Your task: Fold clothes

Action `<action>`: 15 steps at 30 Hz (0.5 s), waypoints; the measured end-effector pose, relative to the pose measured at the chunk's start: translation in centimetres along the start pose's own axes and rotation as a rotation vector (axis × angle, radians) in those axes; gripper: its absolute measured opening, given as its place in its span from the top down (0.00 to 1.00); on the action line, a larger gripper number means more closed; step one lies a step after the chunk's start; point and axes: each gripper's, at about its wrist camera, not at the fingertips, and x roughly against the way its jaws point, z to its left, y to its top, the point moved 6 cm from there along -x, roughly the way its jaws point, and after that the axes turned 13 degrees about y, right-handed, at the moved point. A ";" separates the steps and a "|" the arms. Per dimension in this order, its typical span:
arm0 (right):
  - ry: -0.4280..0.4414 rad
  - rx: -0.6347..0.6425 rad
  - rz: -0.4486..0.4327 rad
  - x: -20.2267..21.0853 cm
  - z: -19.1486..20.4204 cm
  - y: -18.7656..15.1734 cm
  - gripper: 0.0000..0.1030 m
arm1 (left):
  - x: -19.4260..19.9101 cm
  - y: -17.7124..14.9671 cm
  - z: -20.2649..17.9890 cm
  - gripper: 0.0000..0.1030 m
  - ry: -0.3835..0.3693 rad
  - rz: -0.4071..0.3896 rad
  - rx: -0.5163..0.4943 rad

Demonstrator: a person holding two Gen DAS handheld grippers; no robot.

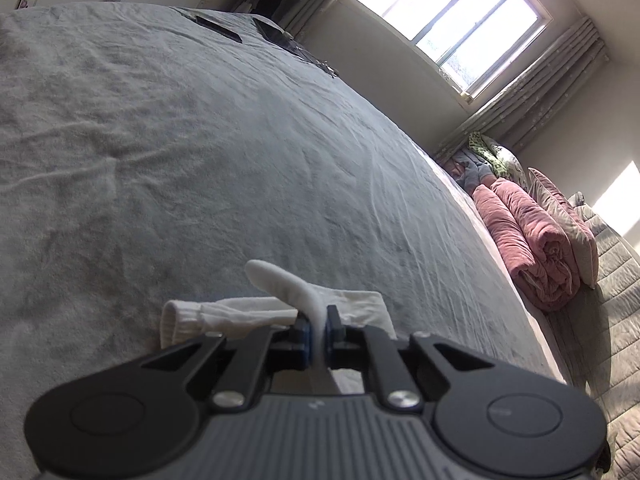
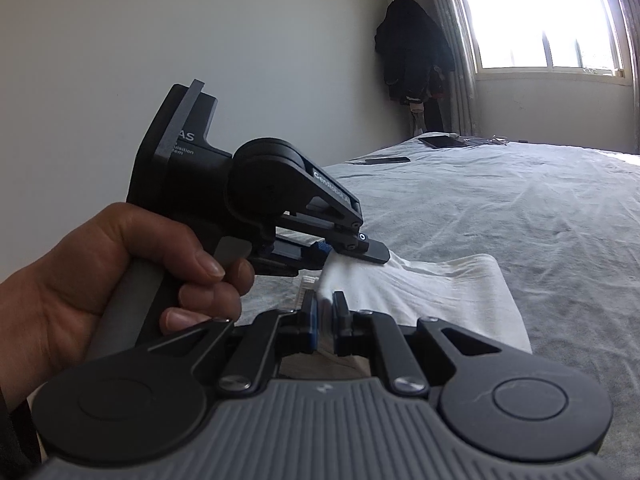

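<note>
A white garment (image 1: 256, 312) lies on the grey bed (image 1: 200, 152) close to my grippers. In the left wrist view my left gripper (image 1: 318, 330) is shut on a raised fold of it, and a rounded white tip sticks up past the fingers. In the right wrist view the same white garment (image 2: 452, 296) spreads to the right over the bed (image 2: 540, 208). My right gripper (image 2: 325, 312) is shut on its near edge. The left gripper (image 2: 344, 250) shows just above, held by a hand (image 2: 100, 276), pinching the cloth right beside my right one.
Dark flat devices (image 1: 224, 28) and cables lie at the bed's far end, seen as a tablet (image 2: 440, 141) in the right wrist view. Pink rolled bedding (image 1: 528, 240) is stacked beside the bed. Dark clothes (image 2: 412, 56) hang in the corner by the window.
</note>
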 end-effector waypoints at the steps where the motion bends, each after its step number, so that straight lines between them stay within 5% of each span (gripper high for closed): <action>1: 0.002 0.001 0.003 -0.1 0.1 0.0 0.90 | 0.1 0.1 0.4 0.94 0.005 -0.001 -0.006; 15: 0.021 0.022 0.089 -1.8 0.9 -1.9 0.91 | -0.2 -0.2 2.1 0.94 0.084 -0.013 -0.048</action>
